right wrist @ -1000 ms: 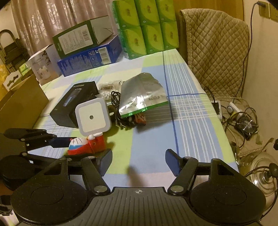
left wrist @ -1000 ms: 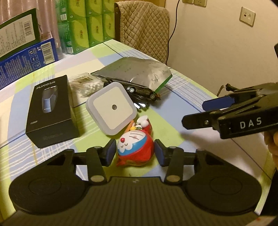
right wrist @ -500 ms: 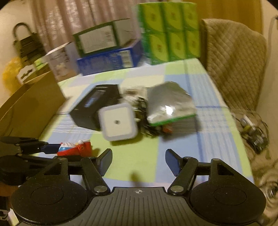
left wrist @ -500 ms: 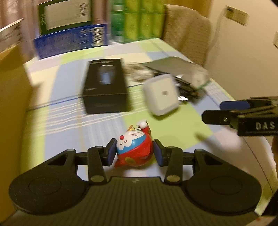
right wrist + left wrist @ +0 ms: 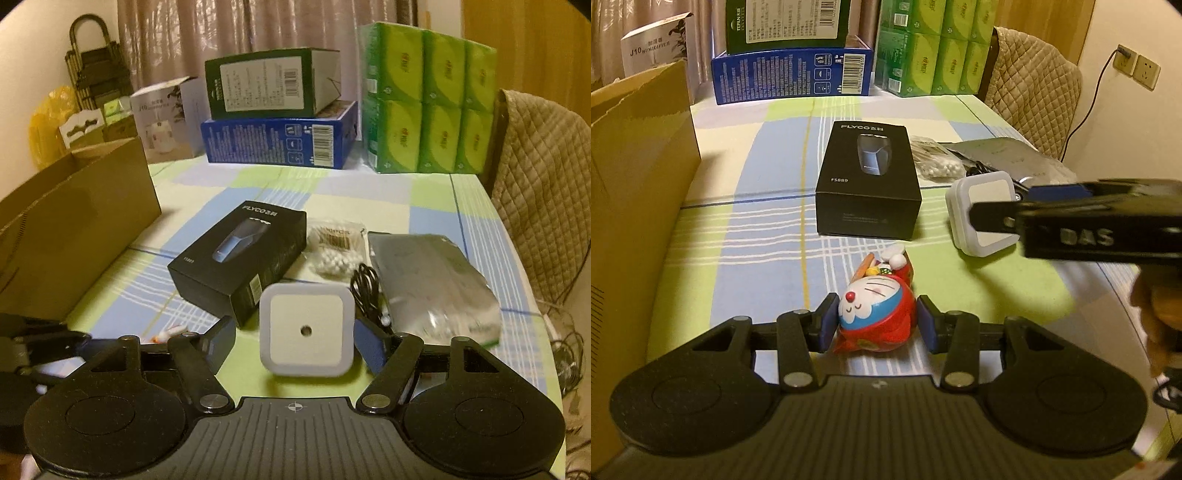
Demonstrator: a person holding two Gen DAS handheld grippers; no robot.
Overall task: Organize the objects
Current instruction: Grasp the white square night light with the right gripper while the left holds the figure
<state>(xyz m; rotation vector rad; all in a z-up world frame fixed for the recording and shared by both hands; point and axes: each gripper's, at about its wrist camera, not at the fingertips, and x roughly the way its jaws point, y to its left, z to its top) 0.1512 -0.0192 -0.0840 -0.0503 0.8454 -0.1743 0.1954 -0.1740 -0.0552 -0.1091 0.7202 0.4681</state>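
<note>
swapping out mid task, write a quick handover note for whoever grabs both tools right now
Left tool: shut on the Doraemon figurine, low over the tablecloth.
Right tool: open, fingers either side of the white square night light, not gripping.
On the table: black Flyco shaver box, cotton swab bag, black cable, silver pouch.
Cardboard box stands at left.
Nothing visibly boxed; all items remain.

Left gripper [image 5: 877, 324] low over surface, level, clamped on toy [image 5: 875, 314], pads touching both sides. Right gripper [image 5: 295, 341] level, spread wide, straddling night light [image 5: 306, 329], pads apart from it. Hand [image 5: 1156, 314] at right edge.
</note>
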